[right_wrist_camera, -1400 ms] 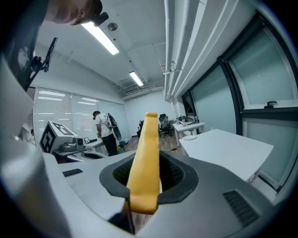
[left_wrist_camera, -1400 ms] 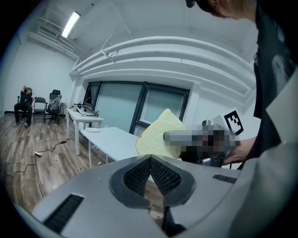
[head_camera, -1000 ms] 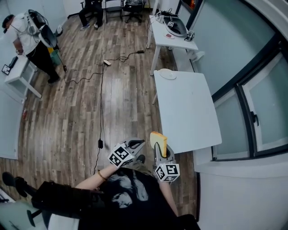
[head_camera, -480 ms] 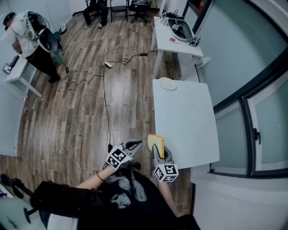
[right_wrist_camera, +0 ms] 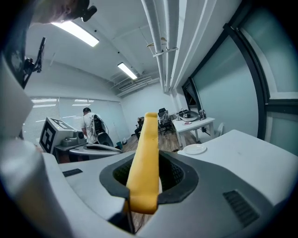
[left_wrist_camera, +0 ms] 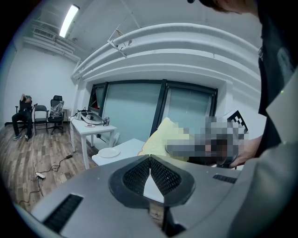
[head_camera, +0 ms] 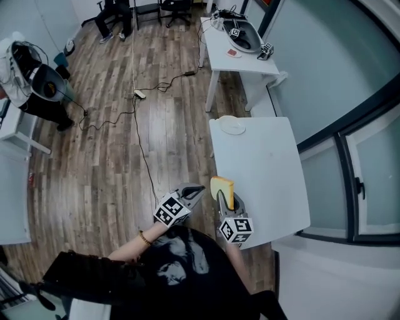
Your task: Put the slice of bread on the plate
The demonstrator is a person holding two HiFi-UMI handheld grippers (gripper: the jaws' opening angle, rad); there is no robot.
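A yellow slice of bread (head_camera: 222,189) (right_wrist_camera: 145,160) stands on edge between the jaws of my right gripper (head_camera: 223,201) (right_wrist_camera: 145,176), which is shut on it just off the near left corner of the white table (head_camera: 269,181). The slice (left_wrist_camera: 160,142) also shows at the right of the left gripper view. A small white plate (head_camera: 232,125) (right_wrist_camera: 194,149) (left_wrist_camera: 108,152) rests on the table's far corner, well ahead of the bread. My left gripper (head_camera: 195,190) (left_wrist_camera: 150,167) hangs over the wooden floor to the left of the table, its jaws shut with nothing between them.
A second white table (head_camera: 240,47) with equipment on it stands beyond the first. Cables (head_camera: 140,119) run across the wooden floor at left. A person (head_camera: 28,81) stands at far left, and chairs (head_camera: 175,6) line the back wall. Glass panels (head_camera: 350,169) run along the right.
Both grippers have moved forward across the floor with the bread, toward the table. The plate now lies closer in the head view. The person at far left has shifted toward the edge.
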